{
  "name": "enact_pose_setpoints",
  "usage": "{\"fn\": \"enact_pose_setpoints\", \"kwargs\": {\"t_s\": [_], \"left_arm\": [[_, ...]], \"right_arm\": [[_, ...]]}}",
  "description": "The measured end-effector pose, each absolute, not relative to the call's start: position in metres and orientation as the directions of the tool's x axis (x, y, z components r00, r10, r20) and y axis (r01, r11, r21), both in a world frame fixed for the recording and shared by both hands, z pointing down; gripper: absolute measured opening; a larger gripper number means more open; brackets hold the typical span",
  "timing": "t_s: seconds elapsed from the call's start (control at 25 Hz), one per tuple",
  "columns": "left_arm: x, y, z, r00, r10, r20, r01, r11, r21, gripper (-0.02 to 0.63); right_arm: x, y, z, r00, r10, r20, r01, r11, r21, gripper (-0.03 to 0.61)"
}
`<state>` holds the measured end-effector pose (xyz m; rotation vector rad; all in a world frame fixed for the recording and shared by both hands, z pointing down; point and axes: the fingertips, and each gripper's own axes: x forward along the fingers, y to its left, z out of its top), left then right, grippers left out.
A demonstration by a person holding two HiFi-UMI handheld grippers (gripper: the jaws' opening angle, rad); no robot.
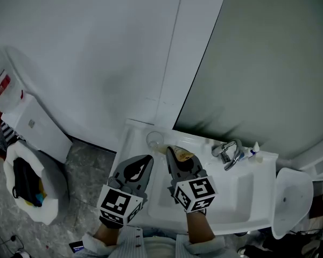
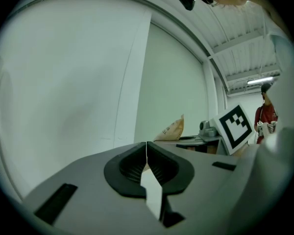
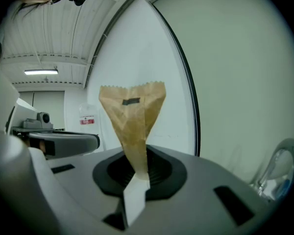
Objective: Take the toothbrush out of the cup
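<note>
Gripping a brown paper packet by its narrow lower end, the right gripper has its jaws closed on the paper; the packet fans out wider above the pads. No bare toothbrush shows in any view. The packet is judged to be its wrapper, so the brush is probably inside. The left gripper has its jaws pressed together with nothing between them.

Handling, as judged: the packet is light, and the paper is soft and creases easily. A stiff, thin handle inside could slide within the wrapper. The best hold is low on the narrow end, across the handle and not on loose paper. A firm pinch is safe, since nothing here looks fragile.

In the head view the packet sits just right of the clear cup and appears free of its rim. The cup stands at the far left corner of the white sink, a smooth and probably slippery surface. A faucet and a small bottle stand at the far right.

A toilet is at the right and a bagged bin at the left. A white wall lies beyond.
</note>
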<state>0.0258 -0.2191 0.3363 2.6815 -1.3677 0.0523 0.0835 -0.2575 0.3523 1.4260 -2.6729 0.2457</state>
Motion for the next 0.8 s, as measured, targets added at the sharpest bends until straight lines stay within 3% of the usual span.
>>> {"fn": "enact_pose_setpoints", "kwargs": {"t_s": [0.4, 0.8], "left_arm": [[0.048, -0.192, 0.321, 0.634, -0.77, 0.063, -0.772, -0.628, 0.092, 0.021], [0.058, -0.174, 0.321, 0.656, -0.752, 0.055, -0.753, -0.65, 0.101, 0.021]], "right_arm": [[0.098, -0.217, 0.323, -0.587, -0.801, 0.119, -0.81, 0.581, -0.081, 0.038], [0.114, -0.183, 0.328, -0.592, -0.792, 0.15, -0.805, 0.588, -0.076, 0.037]]}}
